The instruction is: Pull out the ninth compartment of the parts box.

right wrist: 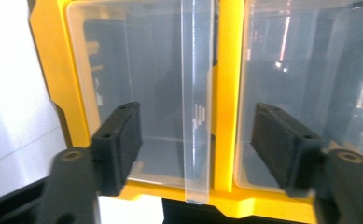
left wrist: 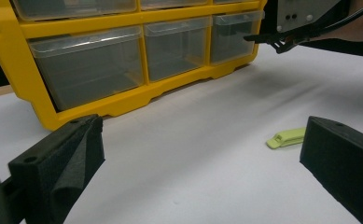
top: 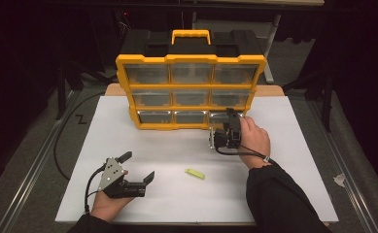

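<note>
drawer lip between right gripper jaws, apparently untouched | left gripper spread (resting on table)

Small green clip on white tabletop

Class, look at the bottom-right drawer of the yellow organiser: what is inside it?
Through the clear front of the bottom-right drawer nothing shows inside. The right gripper, jaws open around the drawer's handle lip, covers part of it.

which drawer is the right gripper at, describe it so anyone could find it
On the white table stands a yellow organiser with three rows of three clear drawers. The right gripper, jaws open, is at the bottom right drawer. That drawer alone has black jaws either side of its clear handle lip.
</note>
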`<state>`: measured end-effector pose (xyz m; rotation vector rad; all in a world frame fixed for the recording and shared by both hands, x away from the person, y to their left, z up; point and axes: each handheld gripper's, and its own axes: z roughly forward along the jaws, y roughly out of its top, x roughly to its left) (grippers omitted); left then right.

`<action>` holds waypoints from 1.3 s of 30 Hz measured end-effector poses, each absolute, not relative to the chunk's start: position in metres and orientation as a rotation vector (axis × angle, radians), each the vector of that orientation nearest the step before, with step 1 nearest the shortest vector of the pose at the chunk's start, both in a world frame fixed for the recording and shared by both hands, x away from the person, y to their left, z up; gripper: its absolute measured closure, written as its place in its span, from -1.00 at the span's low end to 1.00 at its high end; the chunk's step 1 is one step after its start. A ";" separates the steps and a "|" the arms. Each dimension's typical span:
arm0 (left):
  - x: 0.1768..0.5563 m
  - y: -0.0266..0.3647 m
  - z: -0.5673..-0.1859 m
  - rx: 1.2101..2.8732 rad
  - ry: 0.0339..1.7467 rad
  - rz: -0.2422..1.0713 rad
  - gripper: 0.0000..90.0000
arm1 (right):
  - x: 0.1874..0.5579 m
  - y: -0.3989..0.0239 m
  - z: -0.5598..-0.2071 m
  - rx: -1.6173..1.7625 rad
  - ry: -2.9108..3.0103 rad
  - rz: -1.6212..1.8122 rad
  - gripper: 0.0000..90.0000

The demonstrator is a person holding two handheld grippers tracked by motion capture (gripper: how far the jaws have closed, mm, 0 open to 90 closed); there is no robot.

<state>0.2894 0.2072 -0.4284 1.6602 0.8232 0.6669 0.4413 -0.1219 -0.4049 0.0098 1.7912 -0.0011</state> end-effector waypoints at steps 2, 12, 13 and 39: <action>0.289 0.207 -0.428 1.660 0.823 0.667 -1.00 | 0.443 -0.121 -0.406 0.025 1.804 0.012 -0.22; 0.289 0.208 -0.428 1.659 0.821 0.666 -1.00 | 0.448 -0.120 -0.405 0.015 1.814 -0.020 0.36; 0.289 0.208 -0.428 1.660 0.820 0.665 -1.00 | 0.448 -0.120 -0.405 0.015 1.811 -0.023 0.40; 0.291 0.208 -0.429 1.655 0.828 0.659 -1.00 | 0.420 -0.121 -0.405 -0.018 1.780 -0.044 0.73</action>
